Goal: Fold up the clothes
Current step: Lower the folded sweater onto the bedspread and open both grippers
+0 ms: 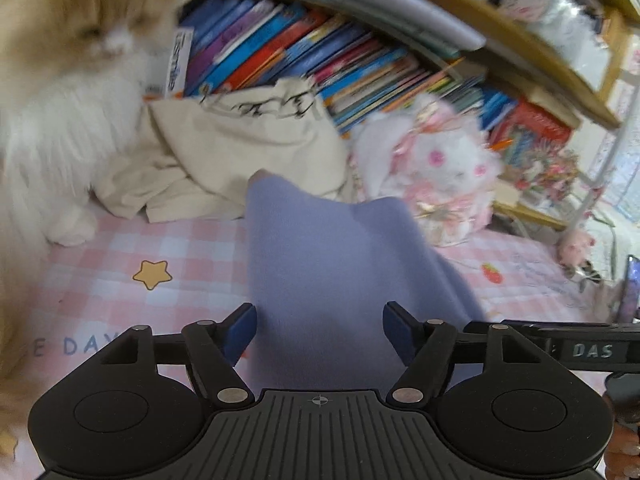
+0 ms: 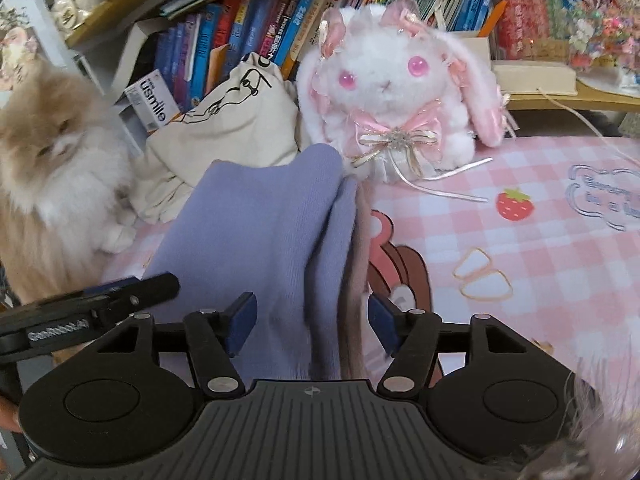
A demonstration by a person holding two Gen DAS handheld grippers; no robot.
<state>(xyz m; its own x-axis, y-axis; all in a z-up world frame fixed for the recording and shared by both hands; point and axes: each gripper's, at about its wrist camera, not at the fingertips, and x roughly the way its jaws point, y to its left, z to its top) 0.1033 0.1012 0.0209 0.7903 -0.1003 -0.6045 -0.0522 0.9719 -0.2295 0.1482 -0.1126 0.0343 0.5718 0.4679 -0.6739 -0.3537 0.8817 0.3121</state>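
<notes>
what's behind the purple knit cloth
Behind the purple knit cloth a cream tote bag leans on a row of books, with a white plush bunny beside it. The bag's lower part is covered.

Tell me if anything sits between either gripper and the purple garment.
Nothing visible does. The purple garment lies directly between the open fingers of the left gripper, and the right gripper straddles it too, fingers apart. The cat sits at the left, the plush rabbit behind the garment, both off the grippers' line.
</notes>
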